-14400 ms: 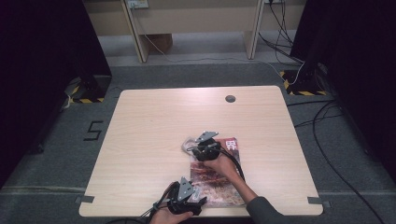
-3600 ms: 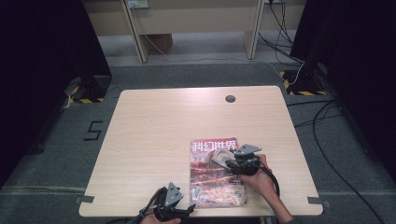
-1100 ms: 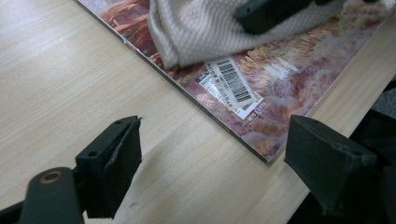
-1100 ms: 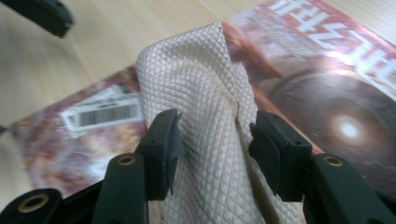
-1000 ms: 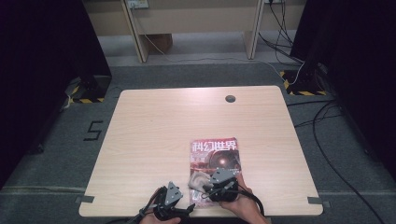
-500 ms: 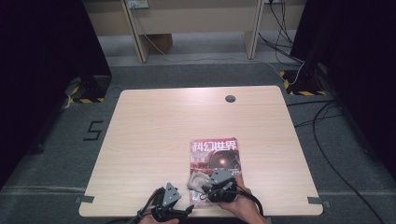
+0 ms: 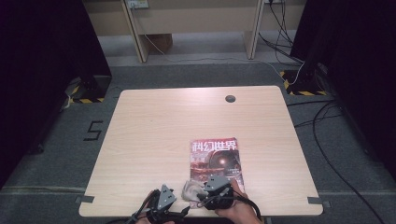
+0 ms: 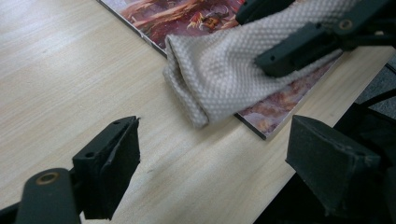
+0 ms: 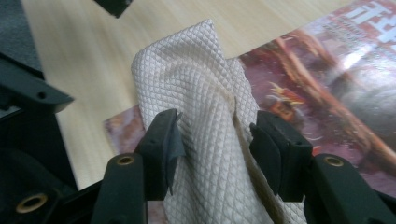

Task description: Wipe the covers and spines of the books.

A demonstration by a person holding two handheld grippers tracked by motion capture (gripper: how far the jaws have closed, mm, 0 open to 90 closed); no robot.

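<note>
Cream quilted cloth (image 9: 205, 140) is pinched between the right gripper's (image 9: 212, 135) two black pads, bunched upright, its free end spilling past the fingertips onto the magazine's (image 7: 215, 158) near corner and the wooden table (image 7: 163, 135) beside it. Close by to its left, at the table's near edge, the left gripper (image 8: 212, 154) hovers with jaws spread wide around nothing, the cloth's folded end just beyond its pads.

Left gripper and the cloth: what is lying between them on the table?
Nothing; the left gripper view shows bare table between the open left gripper and the cloth.
</note>
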